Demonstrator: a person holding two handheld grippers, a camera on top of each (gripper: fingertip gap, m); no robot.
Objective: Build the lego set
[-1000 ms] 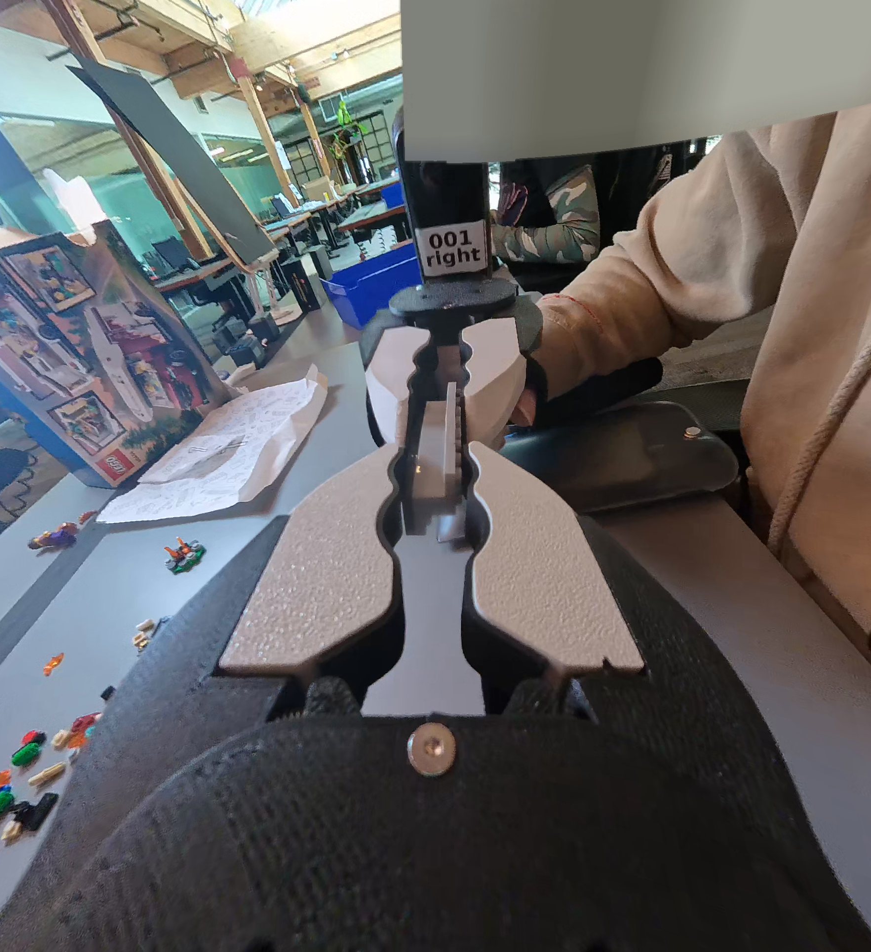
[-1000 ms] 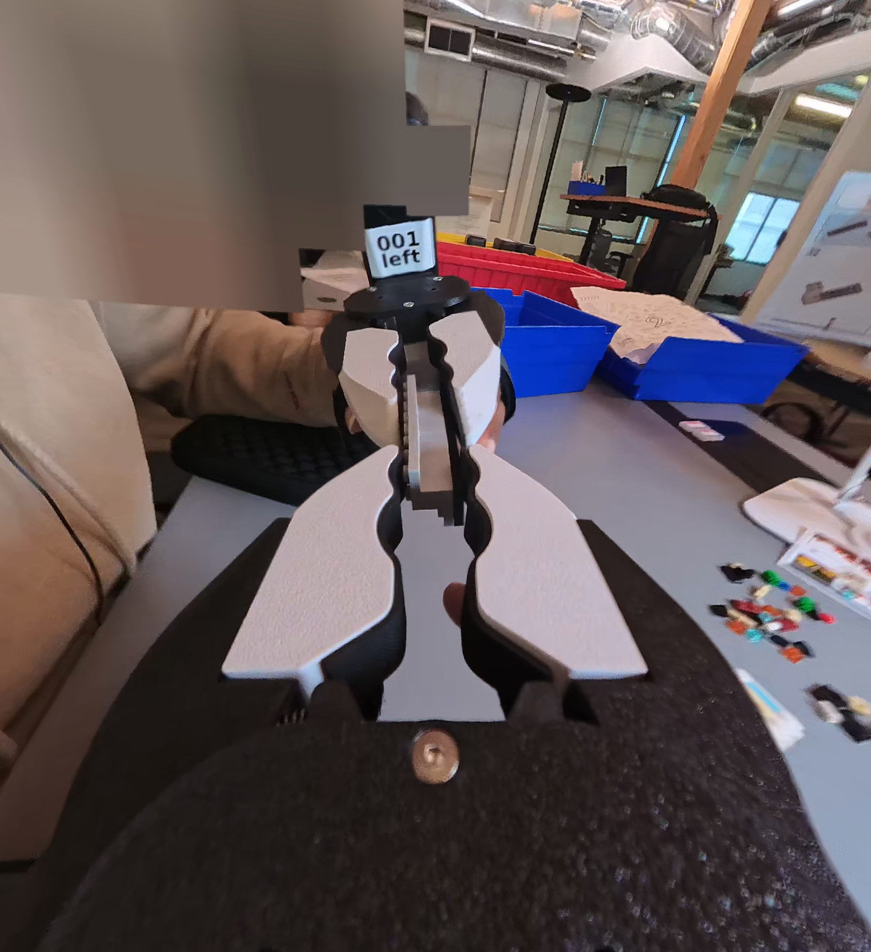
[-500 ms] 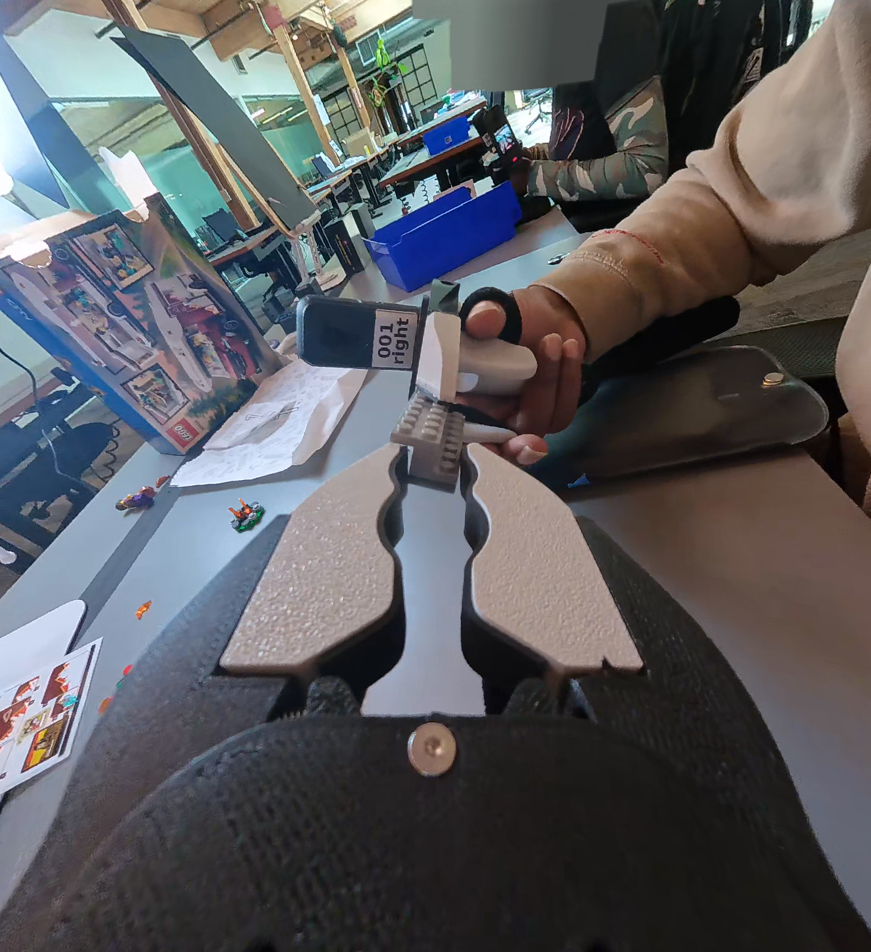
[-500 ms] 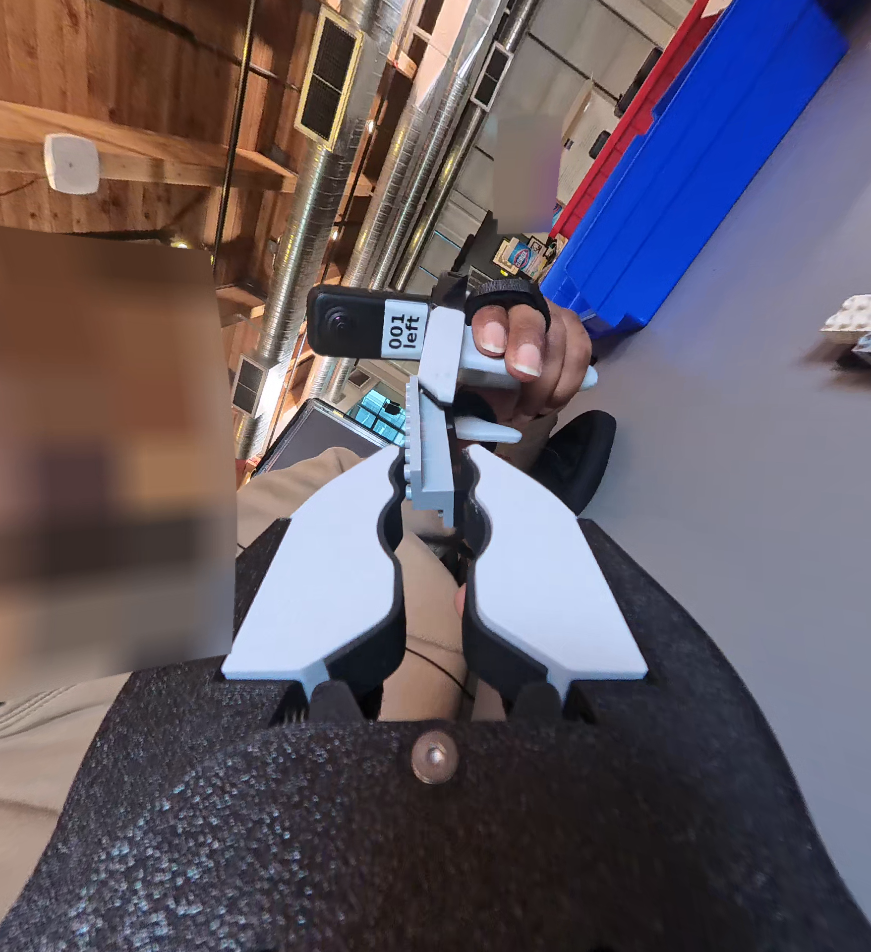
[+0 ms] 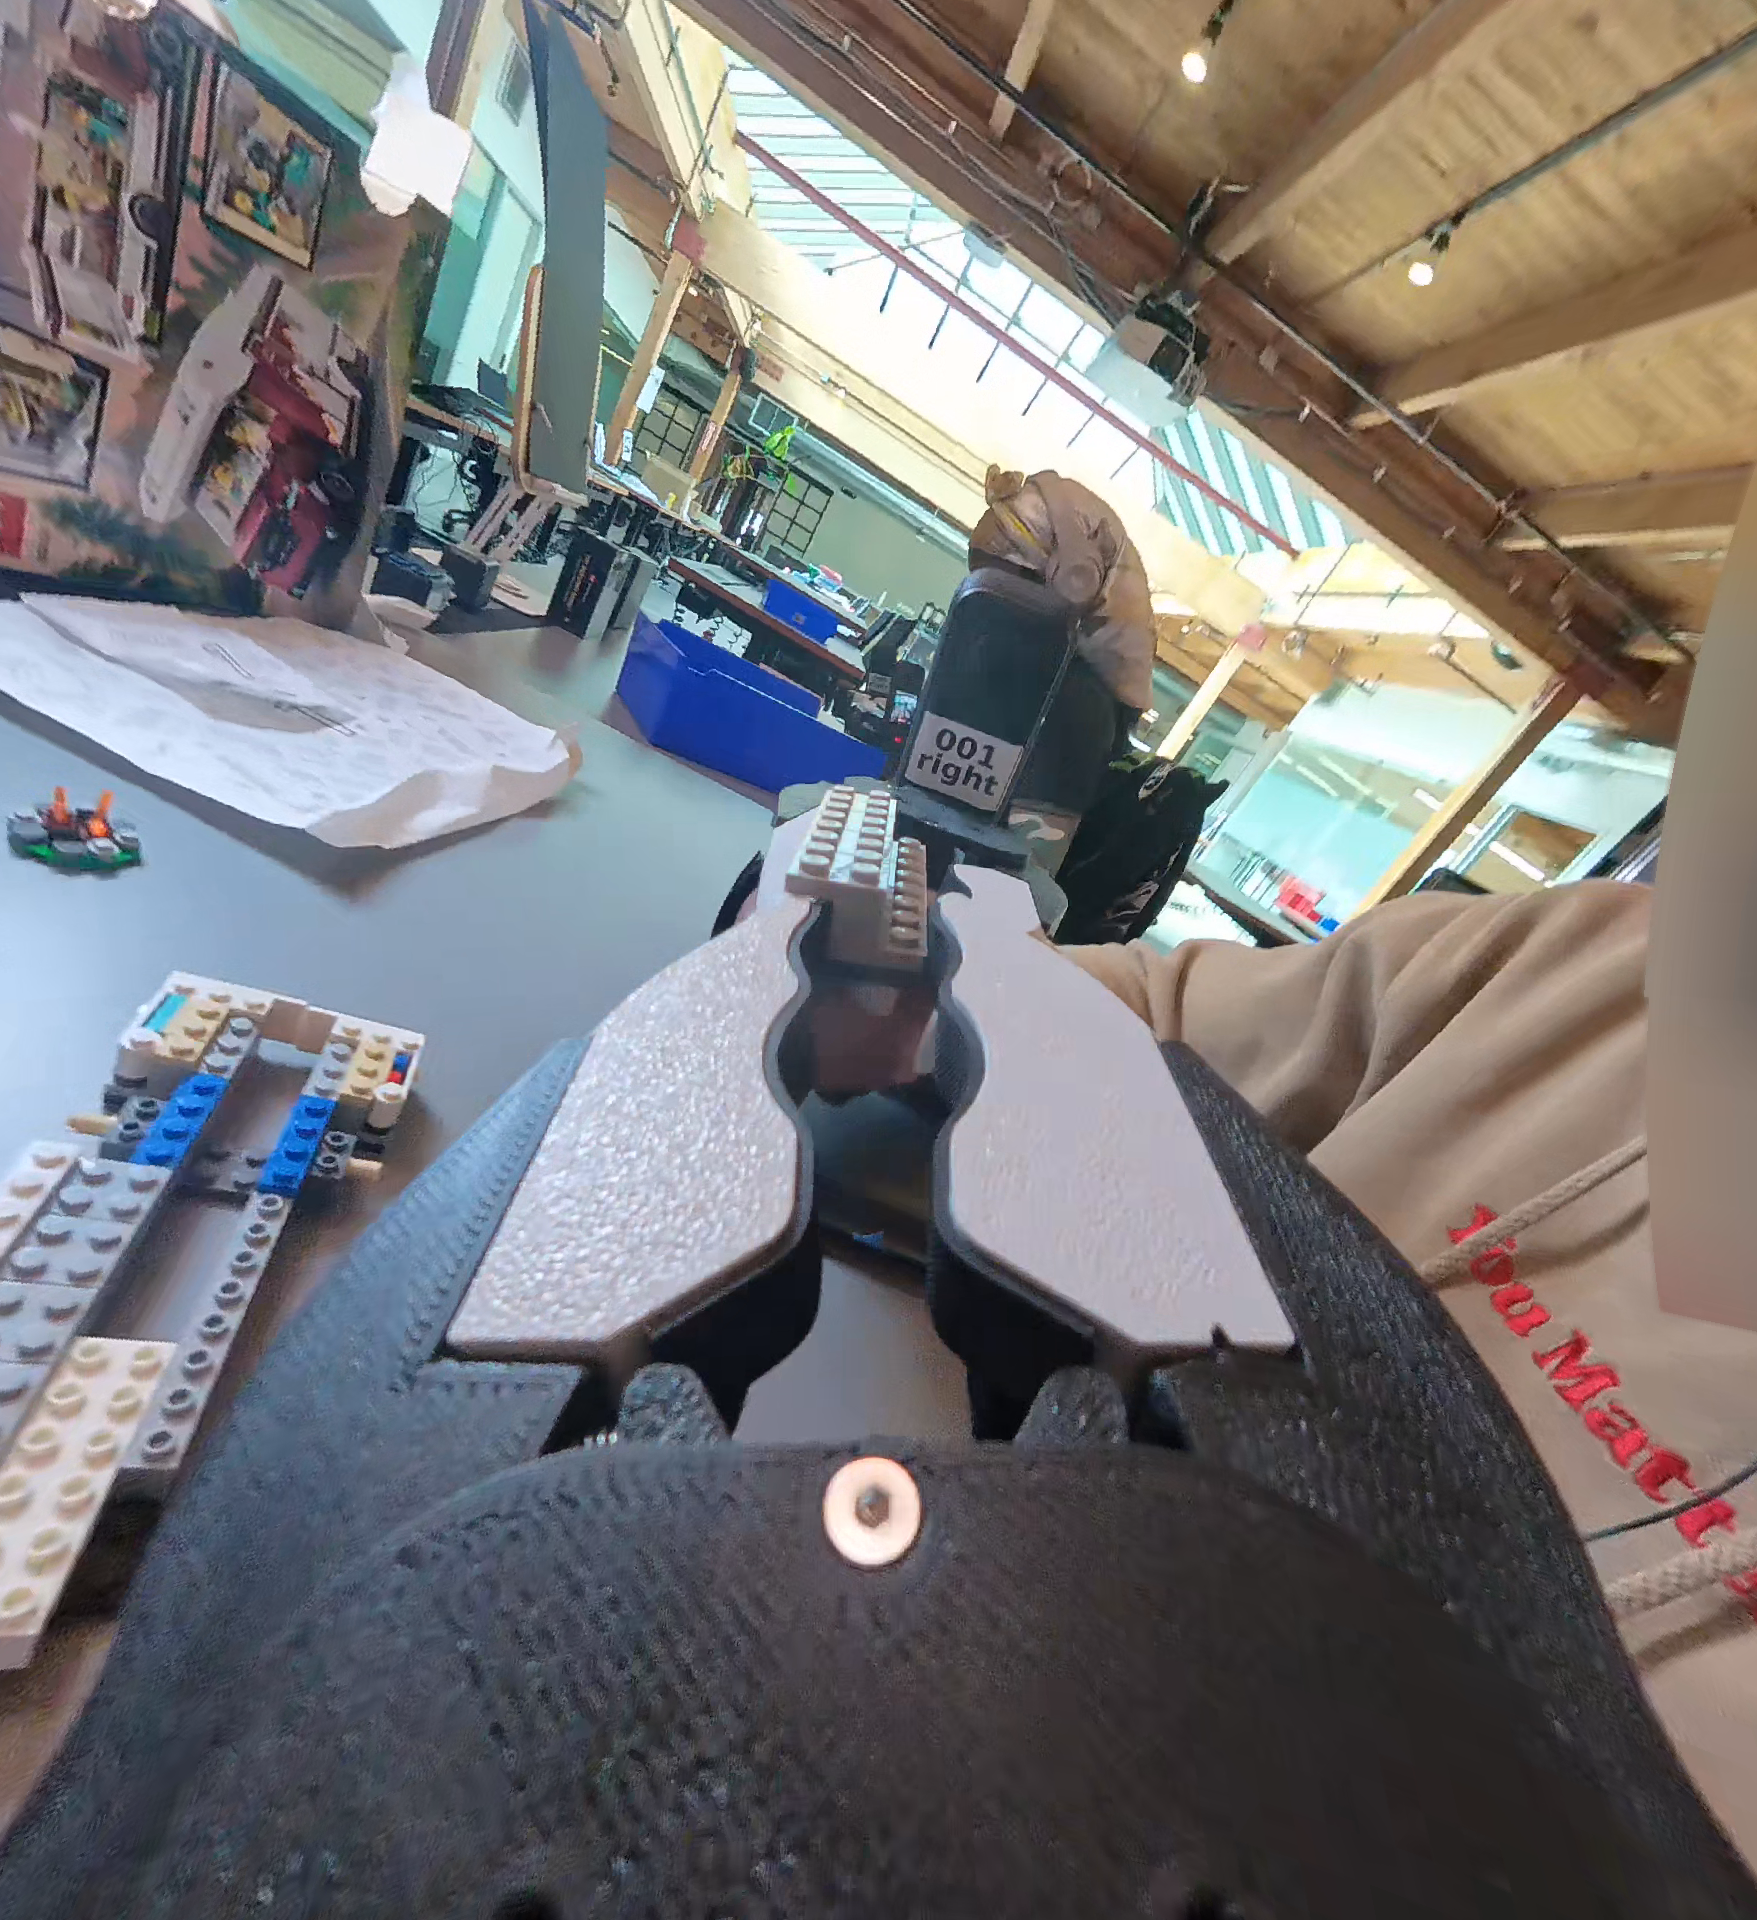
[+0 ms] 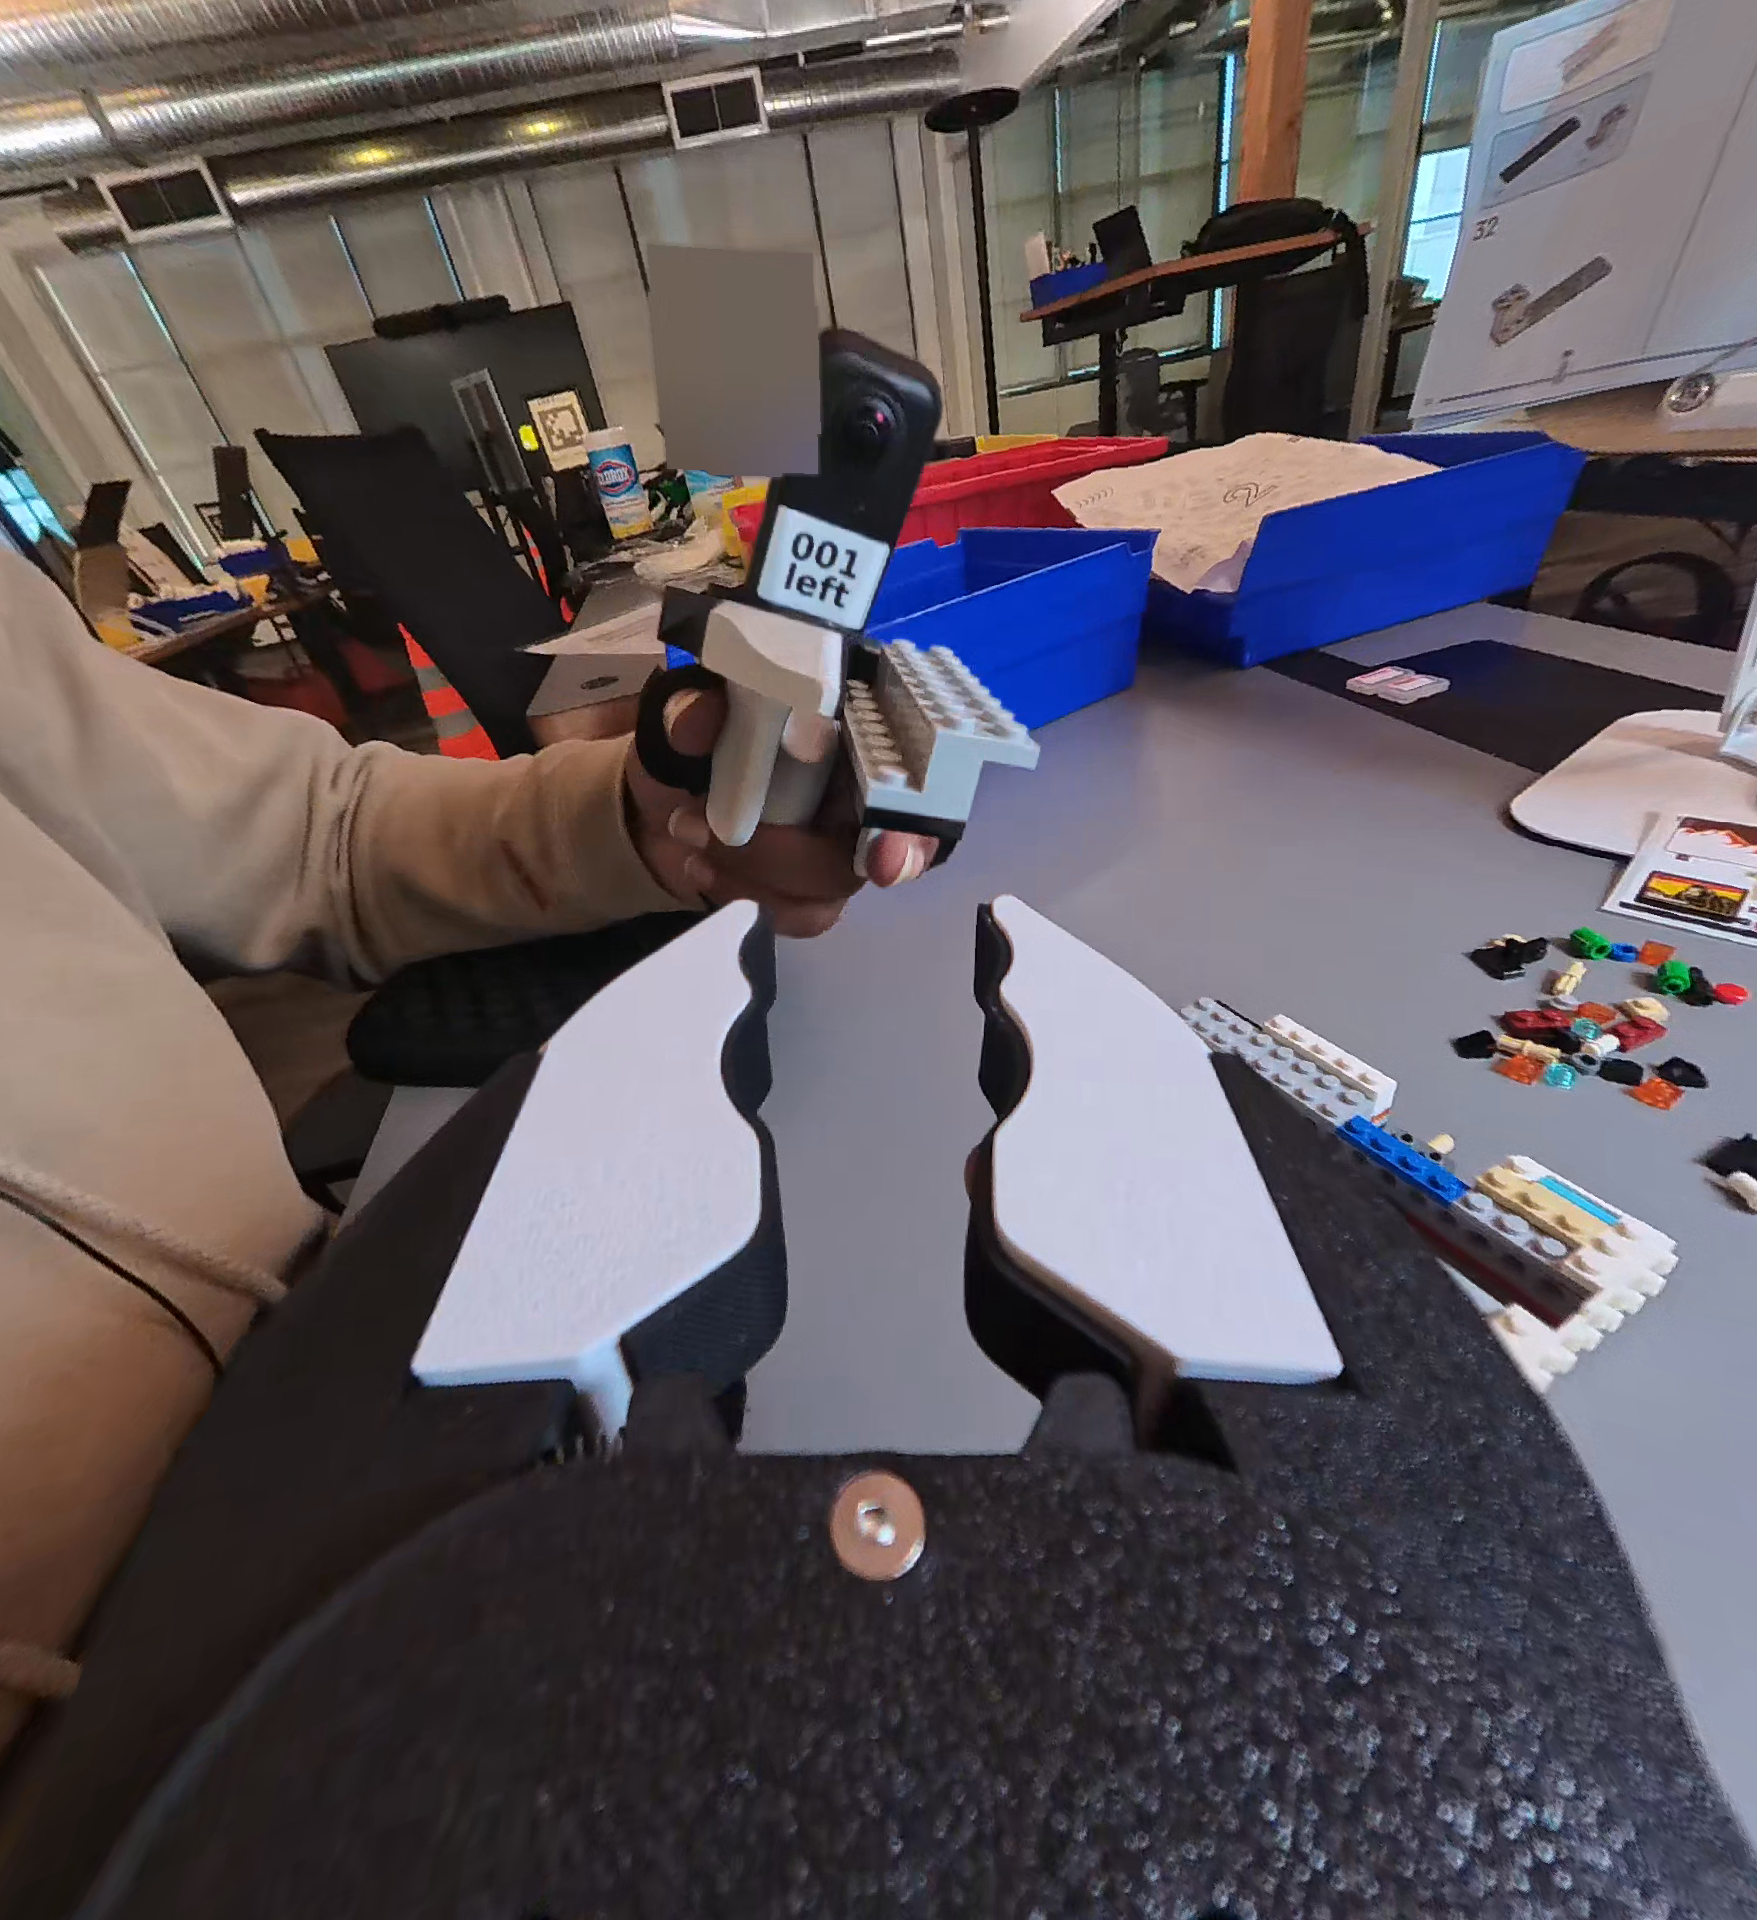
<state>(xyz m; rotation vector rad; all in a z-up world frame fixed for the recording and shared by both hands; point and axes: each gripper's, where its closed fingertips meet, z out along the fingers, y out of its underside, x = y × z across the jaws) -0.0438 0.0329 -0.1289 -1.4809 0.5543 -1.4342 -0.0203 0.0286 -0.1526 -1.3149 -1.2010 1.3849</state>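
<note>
My left gripper (image 5: 869,920) is shut on a grey and tan Lego plate assembly (image 5: 858,883) and holds it in the air above the table. The same assembly (image 6: 931,727) shows in the right wrist view, ahead of my right gripper. My right gripper (image 6: 874,925) is open and empty, a short way back from the assembly. A partly built model (image 5: 178,1174) of white, grey, blue and tan plates lies flat on the grey table; it also shows in the right wrist view (image 6: 1425,1164), just right of my right gripper.
Several small loose pieces (image 6: 1601,1029) and a sticker sheet (image 6: 1736,894) lie at the right. An instruction booklet (image 6: 1632,208) stands on a white holder. Blue bins (image 6: 1373,540) sit at the back. The set's box (image 5: 126,312), a paper bag (image 5: 261,717) and a tiny campfire build (image 5: 74,831) are at the left. About 25 cm separates my right fingertips from the tiny campfire build (image 5: 74,831).
My right gripper has opened, let go of the grey assembly and drawn back. My left gripper still holds it and has turned and lifted it.
</note>
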